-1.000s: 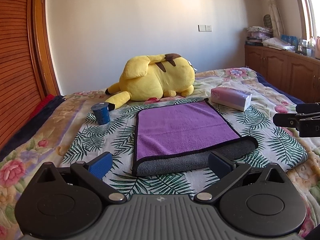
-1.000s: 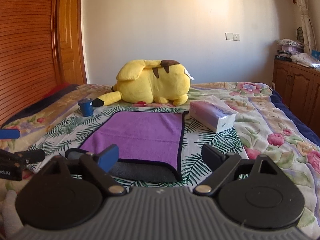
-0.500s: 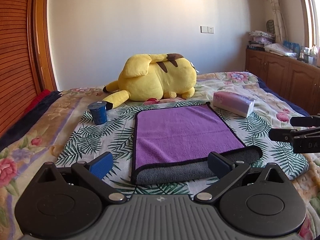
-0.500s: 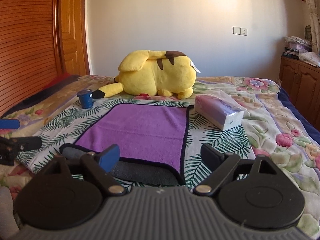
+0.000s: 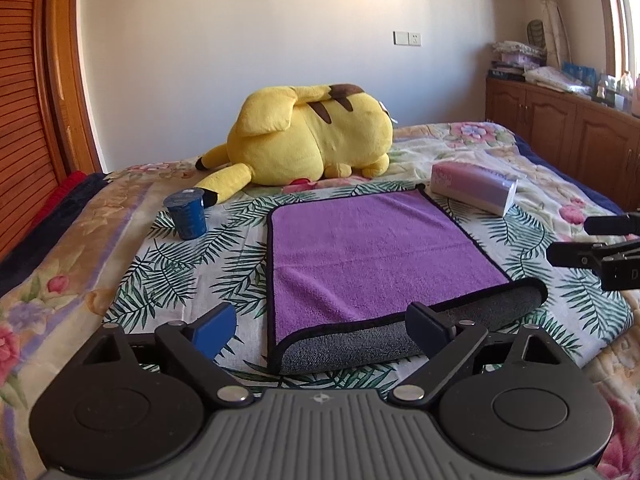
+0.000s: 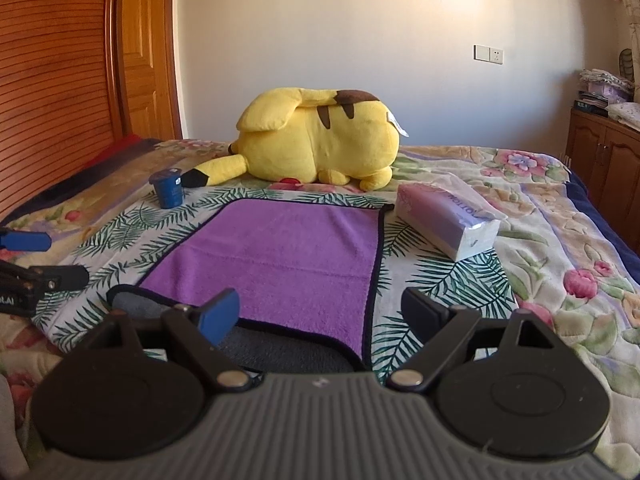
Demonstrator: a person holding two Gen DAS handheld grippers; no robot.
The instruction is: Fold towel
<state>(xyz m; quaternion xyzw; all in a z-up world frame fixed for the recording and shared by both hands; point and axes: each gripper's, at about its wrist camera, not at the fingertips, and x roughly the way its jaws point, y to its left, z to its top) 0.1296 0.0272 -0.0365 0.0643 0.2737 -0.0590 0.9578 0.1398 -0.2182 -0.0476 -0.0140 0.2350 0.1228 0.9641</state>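
A purple towel [image 5: 372,248] with black trim lies folded on the bed, its grey underside showing along the near edge [image 5: 400,336]. It also shows in the right wrist view [image 6: 288,256]. My left gripper [image 5: 320,324] is open and empty, just short of the towel's near left corner. My right gripper [image 6: 320,312] is open and empty, just short of the towel's near right corner. Each gripper shows at the edge of the other's view: the right one [image 5: 600,244] and the left one [image 6: 36,260].
A yellow plush toy [image 5: 308,136] lies behind the towel. A blue cup [image 5: 187,216] stands to the left of the towel and a tissue pack [image 5: 472,186] lies to the right. Wooden cabinets [image 5: 568,136] line the right wall.
Both grippers have drifted slightly and the views have shifted a little. Both stay open and the towel has not moved.
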